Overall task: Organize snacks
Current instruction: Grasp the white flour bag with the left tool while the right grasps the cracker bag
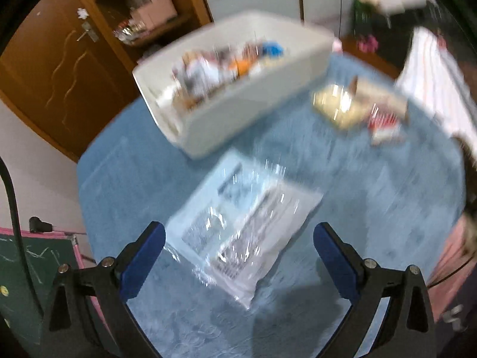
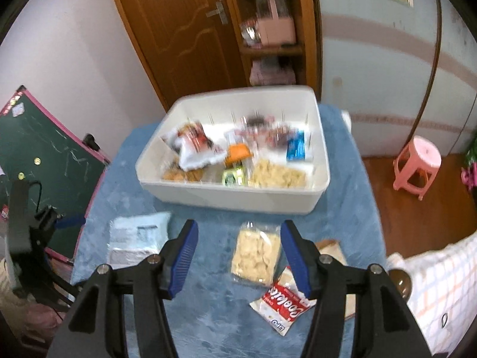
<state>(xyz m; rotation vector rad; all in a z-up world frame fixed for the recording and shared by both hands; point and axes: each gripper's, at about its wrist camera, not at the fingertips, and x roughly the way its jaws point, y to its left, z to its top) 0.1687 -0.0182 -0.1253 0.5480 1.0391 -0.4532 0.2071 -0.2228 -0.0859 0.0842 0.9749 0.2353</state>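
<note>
- Left gripper: we see jaws spread wide, nothing pressed between the blue pads. It hangs over a pale blue-and-clear packet lying flat on the blue cloth; print on the packet is smeared by blur, we can't read it.
- Right gripper: jaws partly apart, empty. A clear pack of pale crackers lies on the cloth under the gap, not touched by either pad as far as we can tell.
- White bin sits at the far side of the cloth, open top, holding mixed snacks: a red-and-white bag, an orange piece, a blue packet, a green one, more pale crackers. Items at the back of the bin are too blurred to name.
- Red-and-white sachet lies near the right pad, partly covered by it; lettering only half readable.
- A tan wrapper behind the right finger is mostly hidden.
- Left wrist view is heavily motion-blurred; bin contents there are just colour streaks.
- In the right wrist view the left gripper's body shows at the left edge, cut off.
- Around: brown door, green chalkboard, pink stool, checked fabric cut off at right.
</note>
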